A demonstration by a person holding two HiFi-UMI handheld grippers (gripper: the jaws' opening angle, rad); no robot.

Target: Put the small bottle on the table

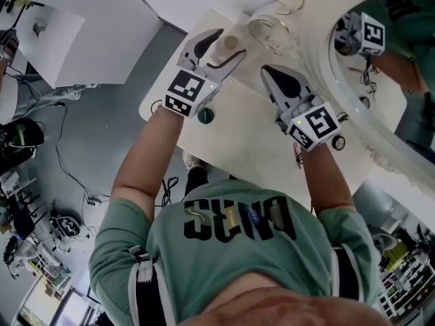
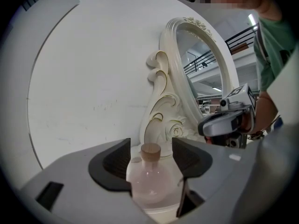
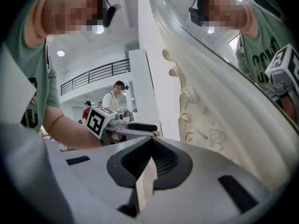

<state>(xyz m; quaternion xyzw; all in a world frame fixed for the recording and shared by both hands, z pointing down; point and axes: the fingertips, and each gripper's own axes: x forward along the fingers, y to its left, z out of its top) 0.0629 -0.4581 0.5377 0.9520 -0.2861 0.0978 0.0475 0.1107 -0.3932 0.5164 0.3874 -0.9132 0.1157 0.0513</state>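
The small round bottle [image 2: 152,185], clear with a cork stopper, stands upright on the white table [image 1: 238,145] at its far edge. My left gripper [image 2: 151,146] is open around it, with one jaw on each side and the pads not pressing on the glass. From the head view the bottle [image 1: 228,45] shows between the jaws of the left gripper [image 1: 232,39]. My right gripper [image 1: 268,70] hovers a little to the right, shut with nothing between its pads [image 3: 150,160]. It also shows in the left gripper view as the right gripper [image 2: 224,122].
An ornate white mirror [image 1: 353,124] stands along the table's right side, close behind both grippers. Clear glass vessels [image 1: 268,29] sit just beyond the bottle. A small dark round object [image 1: 205,115] lies on the table under my left wrist. The floor holds cables and gear at left.
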